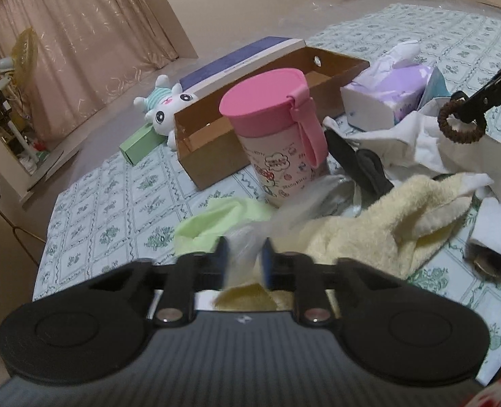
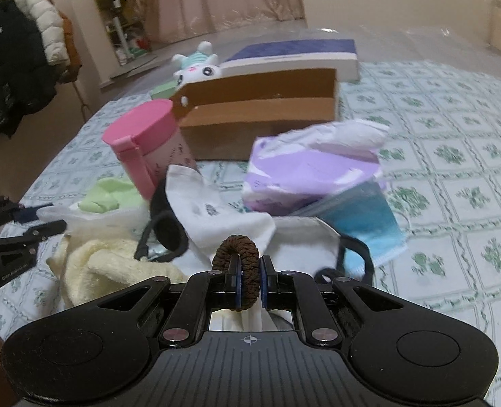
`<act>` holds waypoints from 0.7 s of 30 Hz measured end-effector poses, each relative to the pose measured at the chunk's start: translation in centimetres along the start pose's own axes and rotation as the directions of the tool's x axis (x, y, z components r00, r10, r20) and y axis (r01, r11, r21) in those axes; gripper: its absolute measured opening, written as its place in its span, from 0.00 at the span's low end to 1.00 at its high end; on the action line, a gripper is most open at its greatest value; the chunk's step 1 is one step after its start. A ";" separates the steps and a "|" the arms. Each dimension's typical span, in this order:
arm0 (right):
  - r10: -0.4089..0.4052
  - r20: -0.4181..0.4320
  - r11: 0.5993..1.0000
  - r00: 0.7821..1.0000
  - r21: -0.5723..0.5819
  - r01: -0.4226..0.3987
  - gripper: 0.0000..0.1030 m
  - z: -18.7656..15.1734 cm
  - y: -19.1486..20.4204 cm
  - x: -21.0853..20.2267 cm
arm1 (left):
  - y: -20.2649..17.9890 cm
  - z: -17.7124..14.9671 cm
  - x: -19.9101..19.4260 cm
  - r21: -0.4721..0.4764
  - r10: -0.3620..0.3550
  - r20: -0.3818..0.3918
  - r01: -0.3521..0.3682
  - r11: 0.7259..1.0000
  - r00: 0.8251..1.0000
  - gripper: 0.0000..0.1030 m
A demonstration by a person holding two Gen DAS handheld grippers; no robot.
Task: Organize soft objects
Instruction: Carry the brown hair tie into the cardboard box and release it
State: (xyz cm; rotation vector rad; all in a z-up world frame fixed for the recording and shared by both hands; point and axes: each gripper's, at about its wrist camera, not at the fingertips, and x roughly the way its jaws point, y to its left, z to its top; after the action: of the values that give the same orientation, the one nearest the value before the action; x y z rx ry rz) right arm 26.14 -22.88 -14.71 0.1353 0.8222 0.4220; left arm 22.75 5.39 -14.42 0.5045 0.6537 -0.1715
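a bed point(image 1: 121, 200) in a green-patterned sheet is carrying a cardboard box point(image 1: 216, 156), pink-lidded cup point(image 1: 284, 156), tissue pack point(image 1: 382, 98), plush toy point(image 1: 164, 108) and loose cloths.

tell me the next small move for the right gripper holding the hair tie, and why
Probably carry the brown hair tie toward the open cardboard box behind the pink cup. The right gripper is already shut on it and clear of the cloth pile, and the box looks empty.

Pink-lidded cup point(image 1: 277, 135) and tissue pack point(image 1: 386, 96) before the open cardboard box point(image 1: 216, 149); bare bedsheet point(image 1: 115, 203) leftward.
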 end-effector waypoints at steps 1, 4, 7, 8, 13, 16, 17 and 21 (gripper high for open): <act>-0.002 -0.003 1.000 1.000 0.006 0.002 0.10 -0.2 -0.1 -0.1 | 0.1 -0.2 -0.2 -0.010 -0.001 0.003 0.001 1.000 1.000 0.12; -0.008 -0.004 1.000 1.000 0.016 0.008 0.10 -0.5 -0.4 -0.6 | 0.5 -0.5 -1.2 -0.042 0.011 0.017 -0.011 0.999 1.000 0.10; 0.001 0.001 1.000 1.000 0.027 -0.001 0.10 -0.5 -0.4 -1.1 | 1.3 -0.8 -2.8 -0.088 0.030 0.042 -0.026 0.996 0.999 0.09; 0.004 0.003 1.000 1.000 0.028 -0.004 0.10 -0.4 -0.4 -1.2 | 1.7 -0.8 -3.5 -0.107 0.038 0.052 -0.032 0.994 0.998 0.09; 0.038 0.020 0.999 0.999 0.036 -0.039 0.10 0.2 -0.5 -2.3 | 4.4 -0.6 -6.0 -0.209 0.097 0.092 -0.076 0.975 0.991 0.09; 0.066 0.026 0.997 0.997 0.043 -0.067 0.10 1.0 -0.9 -2.7 | 6.1 -0.2 -6.7 -0.249 0.135 0.102 -0.106 0.963 0.986 0.09; 0.073 0.029 0.996 0.997 0.042 -0.075 0.10 1.4 -1.0 -2.7 | 6.7 0.0 -6.9 -0.258 0.147 0.107 -0.115 0.959 0.983 0.09; 0.105 0.051 0.994 0.993 0.028 -0.107 0.10 3.6 -1.5 -2.9 | 8.6 0.8 -6.8 -0.273 0.192 0.110 -0.156 0.949 0.975 0.09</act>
State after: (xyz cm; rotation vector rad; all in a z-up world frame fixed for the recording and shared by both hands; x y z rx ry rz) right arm 27.50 -25.30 -10.71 0.2173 0.7752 0.5044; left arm 20.51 12.45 -6.25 0.2891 0.4870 0.0488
